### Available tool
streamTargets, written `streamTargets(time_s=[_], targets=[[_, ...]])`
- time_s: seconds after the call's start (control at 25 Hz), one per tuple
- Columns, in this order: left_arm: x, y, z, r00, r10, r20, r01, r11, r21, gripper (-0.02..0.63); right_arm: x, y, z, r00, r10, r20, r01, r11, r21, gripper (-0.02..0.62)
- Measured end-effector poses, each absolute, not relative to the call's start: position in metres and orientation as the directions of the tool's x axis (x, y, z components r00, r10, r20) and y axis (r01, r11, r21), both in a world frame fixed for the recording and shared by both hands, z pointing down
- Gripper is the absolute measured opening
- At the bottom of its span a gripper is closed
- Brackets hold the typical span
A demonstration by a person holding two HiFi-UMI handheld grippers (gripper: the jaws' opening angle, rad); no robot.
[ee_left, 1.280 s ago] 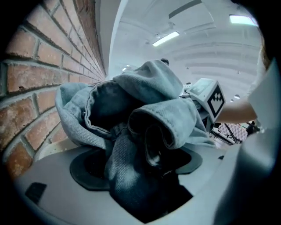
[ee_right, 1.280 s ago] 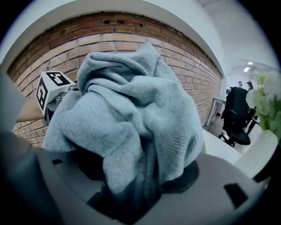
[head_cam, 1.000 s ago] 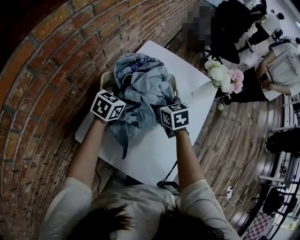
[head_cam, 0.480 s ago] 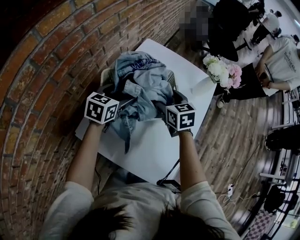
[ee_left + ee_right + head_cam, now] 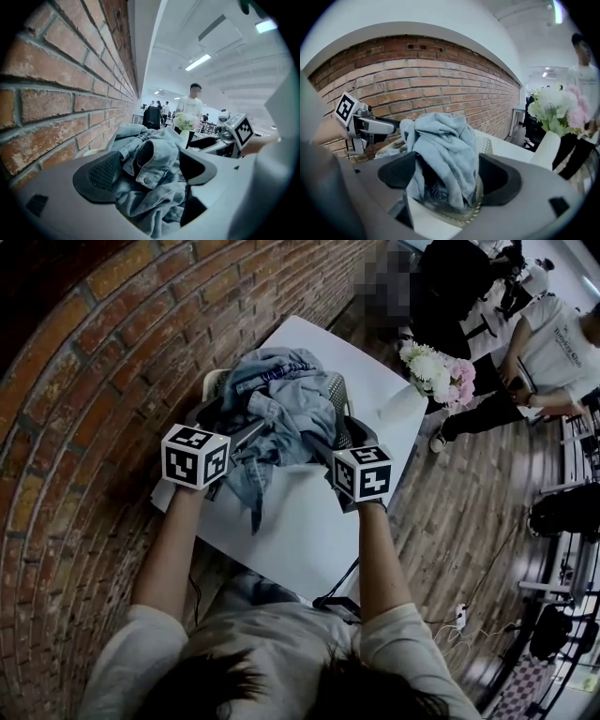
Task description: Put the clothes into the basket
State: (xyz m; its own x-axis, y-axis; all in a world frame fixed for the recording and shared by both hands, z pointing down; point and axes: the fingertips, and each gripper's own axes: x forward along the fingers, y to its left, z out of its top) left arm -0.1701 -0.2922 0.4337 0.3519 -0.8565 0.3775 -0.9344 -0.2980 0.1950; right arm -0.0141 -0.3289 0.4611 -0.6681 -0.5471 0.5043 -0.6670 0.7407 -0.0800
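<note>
clothes: blue denim heap (image 5: 281, 409) piled in the basket, standing well above its rim
denim tail: one strip (image 5: 253, 507) hangs over the near rim and trails down onto the bench
basket: white mesh (image 5: 336, 390), sits on the bench at the end by the brick wall; mostly buried, only bits of rim show either side of the heap
left tool: (image 5: 150, 168) jaws apart, held at the near-left side of the basket; a denim collar with a snap button fills the gap between the pads, no clear squeeze on it
right tool: (image 5: 449, 173) jaws apart and have just been opening; held at the near-right side of the basket; a grey-blue fold of the heap and the mesh wall show between the pads, cloth not pinched
both tools: pointing slightly down at the heap from the person's side, one on each flank
bench: white top (image 5: 309, 540), bare in front of the basket apart from the denim tail
brick wall: (image 5: 84, 381) runs along the bench on the left
flowers: white and pink bunch (image 5: 439, 376) in a white vase (image 5: 403, 411) at the far right corner of the bench, well apart from the basket
</note>
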Motion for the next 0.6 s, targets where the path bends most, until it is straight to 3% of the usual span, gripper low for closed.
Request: streamTargets(time_s=[0.4,0.52,0.56,0.6], targets=[[-0.145,-0.286,0.422,0.353,-0.871,0.343,-0.935,-0.313,0.169,0.416,-0.039,-0.315,0.433,-0.709,-0.581,0.400,-0.664,0.741,-0.099,0.397],[-0.136,-0.285,0.428,0.365,-0.855,0.367,-0.931,-0.331,0.155,0.403,-0.040,-0.318,0.428,-0.690,-0.618,0.377,-0.695,0.711,-0.106,0.251],[-0.136,-0.284,0.431,0.358,-0.852,0.382,-0.934,-0.326,0.148,0.365,-0.039,-0.319,0.427,-0.681,-0.630,0.374,-0.707,0.698,-0.111,0.197],[-0.137,-0.283,0.433,0.344,-0.853,0.393,-0.939,-0.314,0.141,0.277,-0.038,-0.319,0.427,-0.676,-0.638,0.369,-0.715,0.689,-0.118,0.159]])
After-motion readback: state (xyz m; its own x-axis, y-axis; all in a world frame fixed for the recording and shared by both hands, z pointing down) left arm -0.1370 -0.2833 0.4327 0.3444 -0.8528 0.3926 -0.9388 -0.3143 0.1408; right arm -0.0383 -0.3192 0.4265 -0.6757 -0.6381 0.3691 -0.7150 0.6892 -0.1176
